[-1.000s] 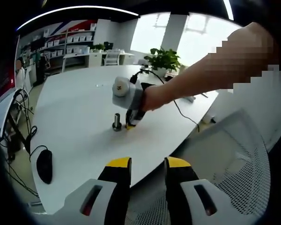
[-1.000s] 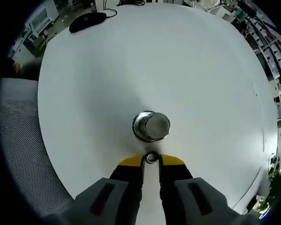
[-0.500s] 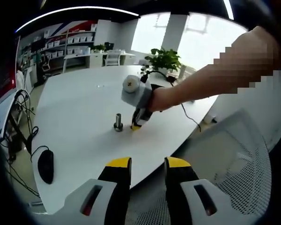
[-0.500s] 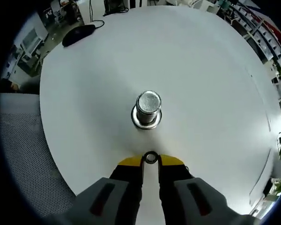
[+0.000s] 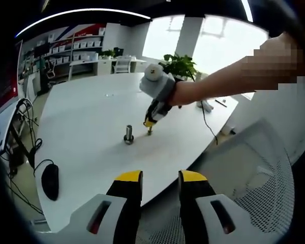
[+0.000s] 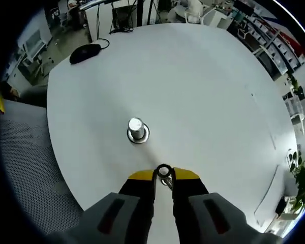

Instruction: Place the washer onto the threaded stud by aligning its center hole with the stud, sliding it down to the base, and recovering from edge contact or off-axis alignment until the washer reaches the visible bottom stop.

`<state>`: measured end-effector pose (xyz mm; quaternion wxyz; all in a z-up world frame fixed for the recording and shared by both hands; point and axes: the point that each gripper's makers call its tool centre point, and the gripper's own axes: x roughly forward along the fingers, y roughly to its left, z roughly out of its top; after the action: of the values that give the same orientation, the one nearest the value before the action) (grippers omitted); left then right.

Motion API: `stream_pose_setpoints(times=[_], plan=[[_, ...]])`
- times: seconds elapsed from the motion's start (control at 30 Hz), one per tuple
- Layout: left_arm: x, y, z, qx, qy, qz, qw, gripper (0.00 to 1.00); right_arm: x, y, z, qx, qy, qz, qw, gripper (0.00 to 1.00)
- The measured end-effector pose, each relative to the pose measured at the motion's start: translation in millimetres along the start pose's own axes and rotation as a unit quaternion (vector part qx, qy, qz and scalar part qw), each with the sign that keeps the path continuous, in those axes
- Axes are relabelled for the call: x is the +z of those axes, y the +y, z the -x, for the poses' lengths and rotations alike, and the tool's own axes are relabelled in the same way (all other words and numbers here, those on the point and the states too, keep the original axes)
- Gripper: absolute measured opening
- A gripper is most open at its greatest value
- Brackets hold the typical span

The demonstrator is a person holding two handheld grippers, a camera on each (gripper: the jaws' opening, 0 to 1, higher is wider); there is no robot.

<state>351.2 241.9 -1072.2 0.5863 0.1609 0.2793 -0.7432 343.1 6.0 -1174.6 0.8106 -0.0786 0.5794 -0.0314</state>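
Note:
A short metal threaded stud stands upright on the round white table. My right gripper is shut on a small metal washer, held edge-on between its yellow tips. It hangs in the air, above and to the right of the stud in the left gripper view, clear of it. My left gripper hovers off the table's near edge, jaws a little apart with nothing between them.
A black mouse lies near the table's edge. A person's arm reaches in from the right, holding the right gripper. A grey mesh chair stands beside the table. Cables trail over the far side.
My right gripper has lifted the washer up and away from the stud, which now looks smaller and farther in the right gripper view. The left gripper has stayed put.

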Motion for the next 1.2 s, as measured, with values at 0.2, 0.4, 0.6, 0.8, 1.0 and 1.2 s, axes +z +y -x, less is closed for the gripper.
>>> stream_pose_setpoints(times=[0.2, 0.4, 0.6, 0.8, 1.0, 1.2], plan=[[-0.3, 0.0, 0, 0.000, 0.001, -0.001, 1.0000, 0.26, -3.1, -16, 2, -0.007, 0.000, -0.012, 0.9999, 0.14], [-0.6, -0.1, -1, 0.000, 0.002, 0.000, 1.0000, 0.26, -13.4, -9, 4, -0.005, 0.008, -0.009, 0.9999, 0.14], [0.3, -2.9, 0, -0.003, 0.005, -0.002, 1.0000, 0.26, -16.0, -12, 2, -0.002, 0.007, -0.001, 1.0000, 0.14], [-1.5, -2.2, -1, -0.005, 0.007, -0.003, 1.0000, 0.26, -13.7, -13, 4, -0.003, 0.005, 0.013, 0.9999, 0.14], [-1.8, -2.2, -2, -0.007, 0.006, -0.003, 1.0000, 0.26, -14.2, -16, 7, 0.000, 0.002, 0.013, 0.9999, 0.14], [-1.3, -3.4, 0, -0.008, 0.006, -0.003, 0.9999, 0.26, -17.7, -14, 5, 0.007, 0.007, 0.012, 0.9999, 0.14]])
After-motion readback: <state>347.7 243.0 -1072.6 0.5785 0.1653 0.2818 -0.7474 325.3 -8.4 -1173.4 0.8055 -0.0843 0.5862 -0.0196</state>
